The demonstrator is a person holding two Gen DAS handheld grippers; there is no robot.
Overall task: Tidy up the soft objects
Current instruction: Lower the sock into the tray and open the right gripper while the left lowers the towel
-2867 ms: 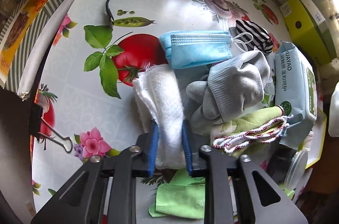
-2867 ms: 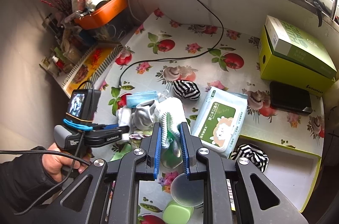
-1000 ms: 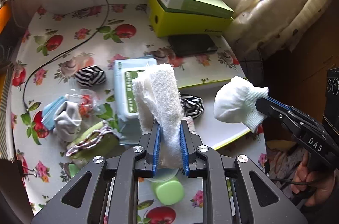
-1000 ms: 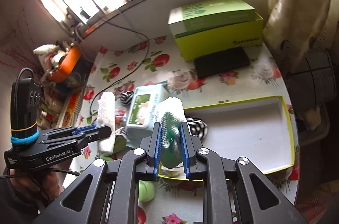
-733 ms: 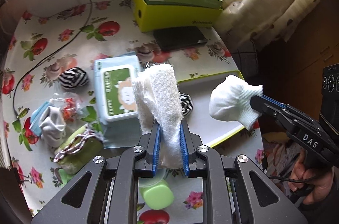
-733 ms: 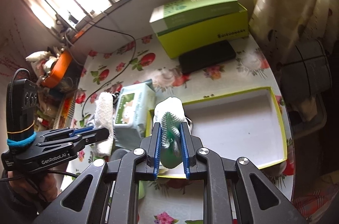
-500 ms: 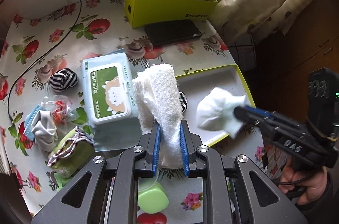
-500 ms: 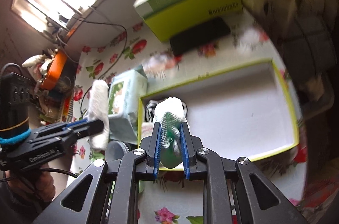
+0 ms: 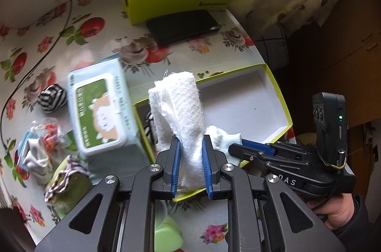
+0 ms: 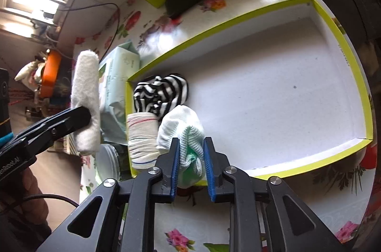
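Hiding most of the striped sock [image 9: 148, 125] behind the white rolled cloth [image 9: 183, 118], clamped upright in left hand-held gripper [image 9: 190, 168]. Blurring the wet-wipes pack [image 9: 102, 113] on the tabletop [image 9: 95, 47]. Resting white-green sock [image 10: 184, 132] between just-widened pads of right hand-held gripper [image 10: 190, 168], at the yellow-green tray [image 10: 343, 54] near corner, beside the striped sock.

White towel roll [image 9: 181, 113], yellow-green tray [image 10: 343, 56] (white inside), black-and-white striped sock [image 10: 162, 92], flowered tablecloth [image 9: 47, 42]
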